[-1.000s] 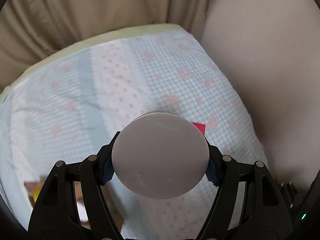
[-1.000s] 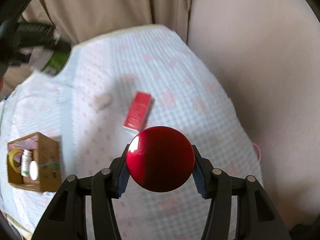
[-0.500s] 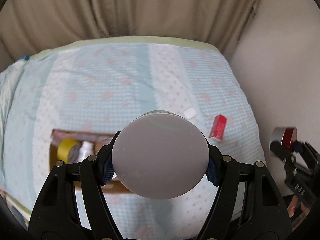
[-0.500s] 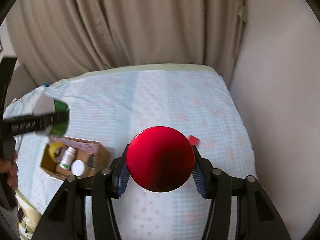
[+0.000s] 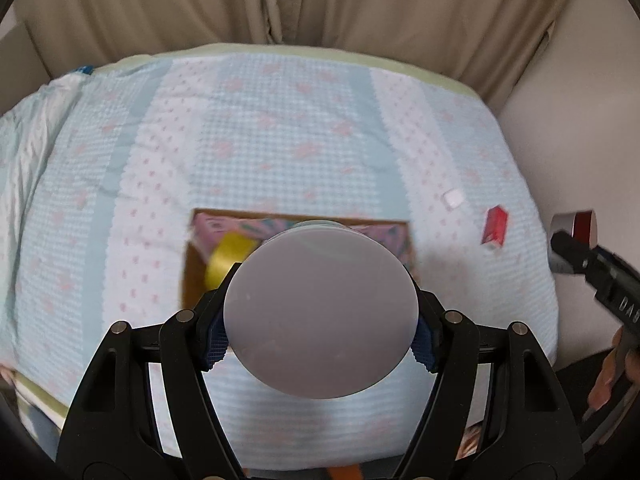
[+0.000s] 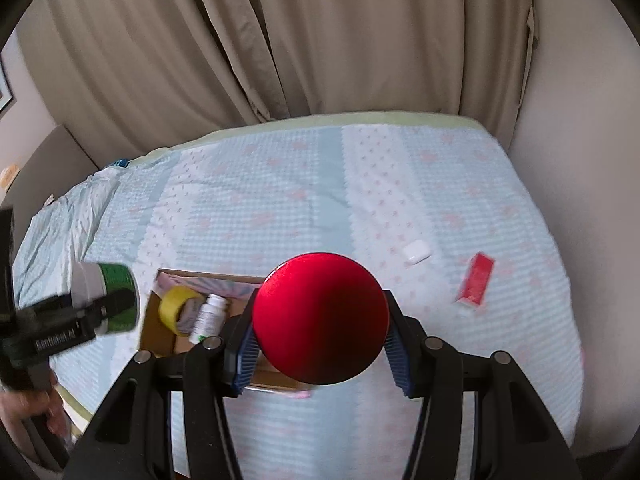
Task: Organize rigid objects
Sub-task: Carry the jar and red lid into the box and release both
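My left gripper [image 5: 320, 336] is shut on a green-labelled can with a grey-white end [image 5: 320, 312], held above the bed in front of the cardboard box [image 5: 192, 268]. The same can [image 6: 108, 300] shows at the left of the right wrist view. My right gripper [image 6: 320, 340] is shut on a can with a red end [image 6: 320, 316], held over the box's right part [image 6: 156, 316]; it also shows at the right edge of the left wrist view [image 5: 576, 236]. The box holds a yellow tape roll [image 6: 176, 308] and a white bottle [image 6: 208, 316].
A small red carton [image 6: 476, 278] and a white earbud case [image 6: 416, 251] lie on the quilt [image 6: 320, 200] to the right of the box. Beige curtains [image 6: 320, 40] hang behind the bed. A pale wall [image 6: 580, 120] runs along its right side.
Both views have swung from the bed's right side to face the whole bed and the box. Both grippers still hold their cans, which now hang near the box.
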`<act>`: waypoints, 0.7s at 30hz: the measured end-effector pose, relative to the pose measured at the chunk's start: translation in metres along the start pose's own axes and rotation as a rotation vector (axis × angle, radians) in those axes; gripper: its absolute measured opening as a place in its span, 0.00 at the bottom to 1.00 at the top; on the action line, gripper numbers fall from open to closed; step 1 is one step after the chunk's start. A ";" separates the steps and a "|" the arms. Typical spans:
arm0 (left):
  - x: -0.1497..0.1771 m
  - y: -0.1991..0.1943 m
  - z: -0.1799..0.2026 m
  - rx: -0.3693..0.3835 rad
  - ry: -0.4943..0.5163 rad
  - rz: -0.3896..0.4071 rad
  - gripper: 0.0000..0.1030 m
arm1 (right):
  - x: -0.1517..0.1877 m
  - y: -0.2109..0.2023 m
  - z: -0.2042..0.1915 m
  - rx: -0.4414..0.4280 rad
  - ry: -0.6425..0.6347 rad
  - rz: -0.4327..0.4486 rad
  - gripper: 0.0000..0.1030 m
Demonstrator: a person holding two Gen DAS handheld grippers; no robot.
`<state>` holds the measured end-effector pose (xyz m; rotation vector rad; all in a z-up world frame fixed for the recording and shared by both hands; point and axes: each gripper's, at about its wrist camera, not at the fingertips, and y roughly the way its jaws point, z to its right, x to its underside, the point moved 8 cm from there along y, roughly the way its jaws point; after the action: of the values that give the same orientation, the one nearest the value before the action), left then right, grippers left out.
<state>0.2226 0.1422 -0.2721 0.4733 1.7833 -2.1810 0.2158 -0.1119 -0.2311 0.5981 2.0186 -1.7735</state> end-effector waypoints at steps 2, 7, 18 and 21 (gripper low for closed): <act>0.003 0.009 -0.021 0.012 0.021 -0.017 0.66 | 0.004 0.011 -0.020 0.002 0.026 -0.020 0.49; 0.015 0.041 -0.061 0.024 0.080 -0.091 0.66 | 0.016 0.043 -0.063 0.011 0.095 -0.066 0.49; 0.043 0.110 -0.101 0.025 0.110 -0.208 0.66 | 0.046 0.125 -0.100 0.050 0.110 -0.225 0.49; 0.052 0.130 -0.103 0.022 0.119 -0.232 0.66 | 0.050 0.151 -0.101 0.056 0.095 -0.257 0.49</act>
<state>0.2376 0.2167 -0.4283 0.4281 1.9657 -2.3735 0.2559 0.0077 -0.3706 0.4636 2.2003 -1.9871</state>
